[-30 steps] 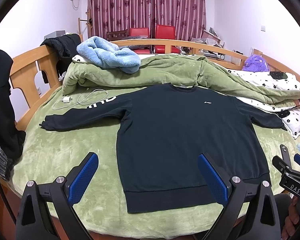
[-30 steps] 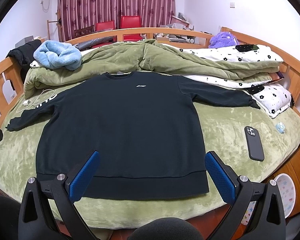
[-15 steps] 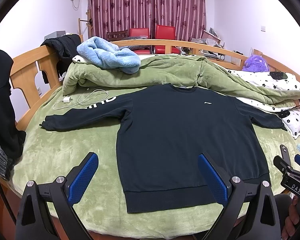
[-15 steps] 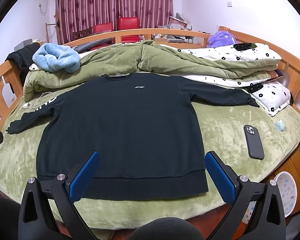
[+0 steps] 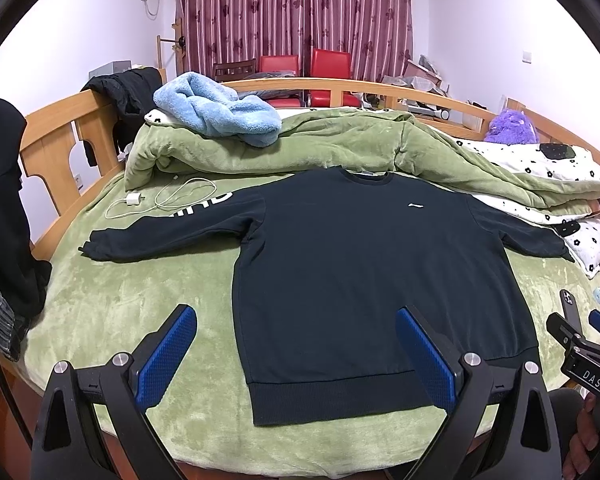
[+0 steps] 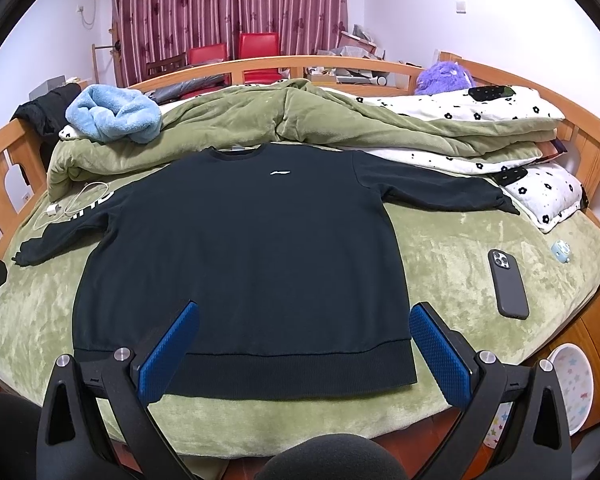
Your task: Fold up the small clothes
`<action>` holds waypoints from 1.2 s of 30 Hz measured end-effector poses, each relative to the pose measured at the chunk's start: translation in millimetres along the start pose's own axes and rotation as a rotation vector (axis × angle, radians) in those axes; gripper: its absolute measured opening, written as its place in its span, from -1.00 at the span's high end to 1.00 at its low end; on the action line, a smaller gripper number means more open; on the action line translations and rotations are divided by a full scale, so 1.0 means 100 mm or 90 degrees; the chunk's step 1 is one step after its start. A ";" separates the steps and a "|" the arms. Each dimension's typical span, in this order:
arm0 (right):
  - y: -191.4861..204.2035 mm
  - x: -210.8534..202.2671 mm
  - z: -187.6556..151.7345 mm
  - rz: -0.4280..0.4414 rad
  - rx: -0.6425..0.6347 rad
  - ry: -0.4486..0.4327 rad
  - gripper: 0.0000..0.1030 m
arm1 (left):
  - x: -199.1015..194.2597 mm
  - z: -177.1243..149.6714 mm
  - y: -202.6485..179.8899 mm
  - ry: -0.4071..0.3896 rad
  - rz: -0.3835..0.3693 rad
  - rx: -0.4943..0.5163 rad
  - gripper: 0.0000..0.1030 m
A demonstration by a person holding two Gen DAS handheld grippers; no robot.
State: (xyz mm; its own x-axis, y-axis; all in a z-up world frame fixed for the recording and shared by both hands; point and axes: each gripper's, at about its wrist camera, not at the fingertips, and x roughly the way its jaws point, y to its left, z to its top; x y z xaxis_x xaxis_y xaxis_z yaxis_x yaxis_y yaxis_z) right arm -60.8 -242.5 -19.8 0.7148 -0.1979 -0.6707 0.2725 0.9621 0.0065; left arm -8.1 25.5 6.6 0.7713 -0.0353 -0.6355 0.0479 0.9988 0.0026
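Note:
A dark navy sweatshirt (image 5: 360, 264) lies flat, front up, on the green bedspread (image 5: 140, 304), both sleeves spread out sideways; it also shows in the right wrist view (image 6: 244, 248). My left gripper (image 5: 296, 354) is open and empty, held above the near bed edge by the sweatshirt's left hem corner. My right gripper (image 6: 304, 350) is open and empty, above the hem's right half. The right gripper's tip also shows at the right edge of the left wrist view (image 5: 580, 344).
A rolled green duvet (image 5: 340, 148) with a blue fleece (image 5: 216, 110) lies behind the collar. A white charger and cable (image 5: 160, 200) lie by the left sleeve. A dark phone (image 6: 508, 282) and a small earbud case (image 6: 560, 248) lie right. Wooden rails (image 6: 596, 152) ring the bed.
The right wrist view has crept slightly forward and up over the hem. The left gripper and the sweatshirt have hardly moved.

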 end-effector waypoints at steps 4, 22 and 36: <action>0.00 0.00 0.00 0.001 0.000 0.001 -0.99 | -0.01 0.00 0.01 0.000 -0.001 -0.002 -0.95; -0.06 0.01 0.07 0.087 0.052 0.021 -0.99 | 0.08 0.11 0.01 0.019 -0.038 -0.025 -0.95; -0.25 0.37 0.44 0.053 0.040 -0.020 -0.99 | 0.89 0.45 0.61 0.044 0.056 -0.056 -0.93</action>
State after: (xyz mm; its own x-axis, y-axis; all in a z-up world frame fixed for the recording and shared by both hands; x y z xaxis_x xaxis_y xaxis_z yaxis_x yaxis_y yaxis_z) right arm -12.9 -281.9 -12.0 0.7558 -0.1251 -0.6427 0.2509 0.9620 0.1078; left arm 91.8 81.6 -15.5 0.7243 0.0521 -0.6875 -0.0763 0.9971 -0.0048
